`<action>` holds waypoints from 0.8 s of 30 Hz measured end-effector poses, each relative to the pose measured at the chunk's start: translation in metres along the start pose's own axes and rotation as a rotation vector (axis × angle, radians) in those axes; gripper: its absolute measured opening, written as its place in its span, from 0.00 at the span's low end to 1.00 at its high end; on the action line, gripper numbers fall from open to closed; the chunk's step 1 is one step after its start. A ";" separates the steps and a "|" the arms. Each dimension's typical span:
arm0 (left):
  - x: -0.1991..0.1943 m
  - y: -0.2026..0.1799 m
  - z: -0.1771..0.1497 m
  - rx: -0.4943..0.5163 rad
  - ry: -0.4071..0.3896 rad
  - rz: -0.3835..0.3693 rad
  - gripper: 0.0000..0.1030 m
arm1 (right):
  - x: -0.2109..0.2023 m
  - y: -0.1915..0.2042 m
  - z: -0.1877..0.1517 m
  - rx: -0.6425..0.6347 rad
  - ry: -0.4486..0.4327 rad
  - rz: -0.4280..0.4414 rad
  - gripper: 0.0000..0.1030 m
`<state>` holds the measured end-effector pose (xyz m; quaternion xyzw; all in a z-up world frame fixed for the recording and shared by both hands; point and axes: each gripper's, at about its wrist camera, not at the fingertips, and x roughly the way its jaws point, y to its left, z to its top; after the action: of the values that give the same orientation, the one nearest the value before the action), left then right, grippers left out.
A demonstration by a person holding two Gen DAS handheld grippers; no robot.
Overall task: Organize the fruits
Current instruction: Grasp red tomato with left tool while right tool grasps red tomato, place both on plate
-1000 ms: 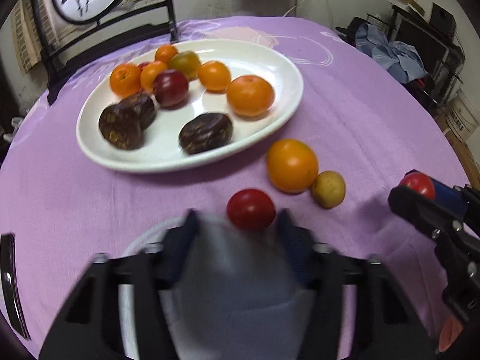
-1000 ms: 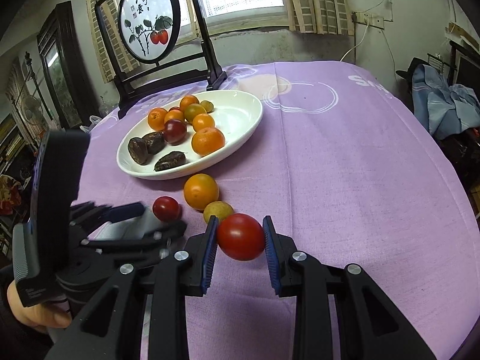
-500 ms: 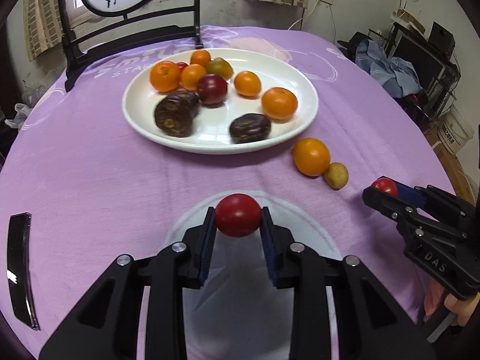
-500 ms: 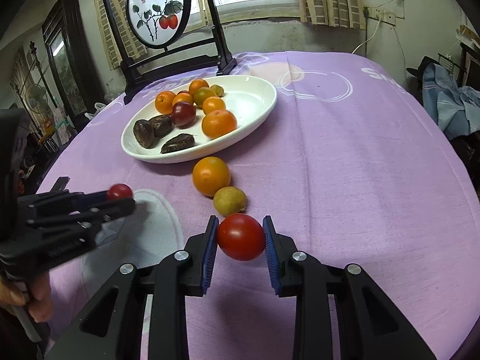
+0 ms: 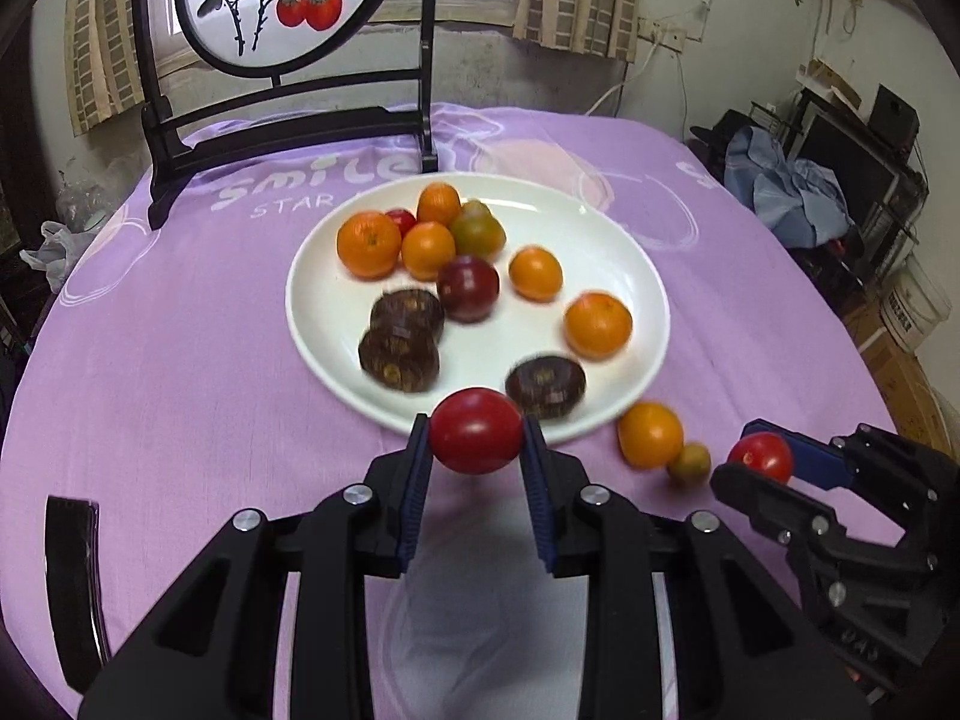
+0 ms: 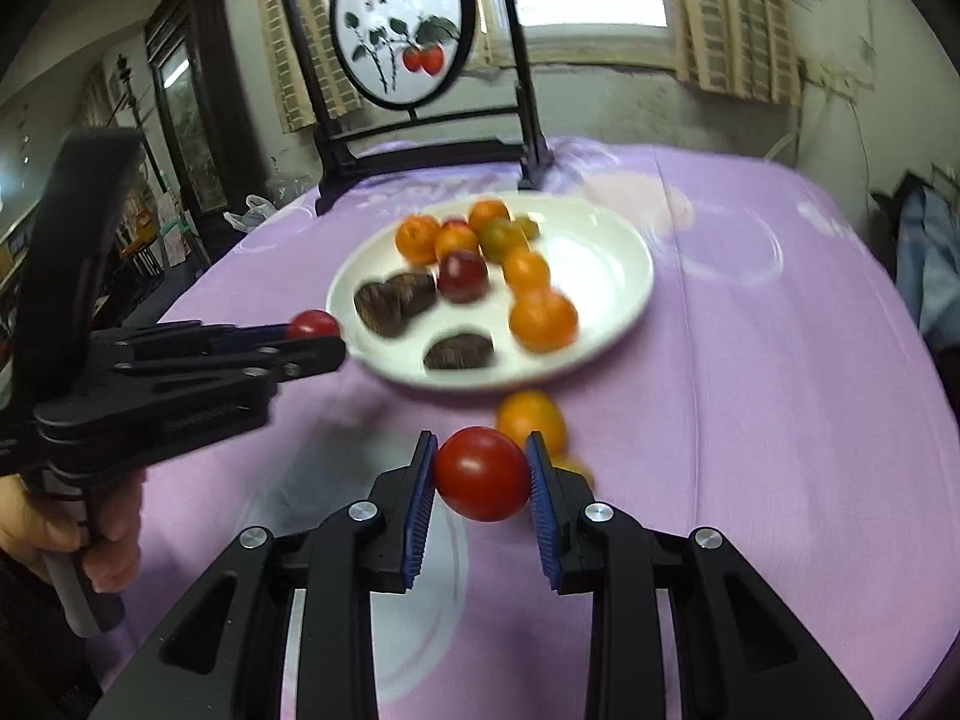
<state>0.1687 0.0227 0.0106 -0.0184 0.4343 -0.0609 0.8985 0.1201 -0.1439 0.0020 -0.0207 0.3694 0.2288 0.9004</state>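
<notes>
Left claw [image 5: 475,443] is clamped on a red tomato [image 5: 476,431], blue pads touching both sides, held up off the purple cloth of the surface [image 5: 180,360], just short of the near rim of the white plate [image 5: 318,354]. From the right wrist view the same claw [image 6: 318,339] comes in side-on from the left, tomato [image 6: 312,324] at its tip, close to the plate's left rim [image 6: 600,324]. On the plate: several oranges, a greenish fruit [image 5: 477,234], a dark red plum-like fruit [image 5: 467,288], a small red one at the back, and three dark brown fruits [image 5: 399,354]; edges are motion-blurred. On the cloth just off the plate's near-right rim: a loose orange [image 5: 650,434] with a small yellow-green fruit [image 5: 689,464] right beside it; can't tell if they touch. Right claw [image 6: 483,475] is closed on a second red tomato [image 6: 482,474], pads pressed to both sides, raised above the cloth, with the loose orange [image 6: 531,417] just behind it. In the left wrist view that claw [image 5: 761,461] sits far right, near the small fruit. A framed round persimmon screen [image 5: 276,0] stands at the far end of the surface.
</notes>
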 end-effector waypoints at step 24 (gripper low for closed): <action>0.063 0.009 0.054 -0.094 0.033 0.090 0.65 | 0.080 -0.048 0.066 0.090 0.018 -0.048 0.43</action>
<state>0.2506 0.0226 -0.0053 -0.0400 0.4520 -0.0002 0.8911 0.2337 -0.1410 -0.0104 0.0087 0.3868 0.1902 0.9023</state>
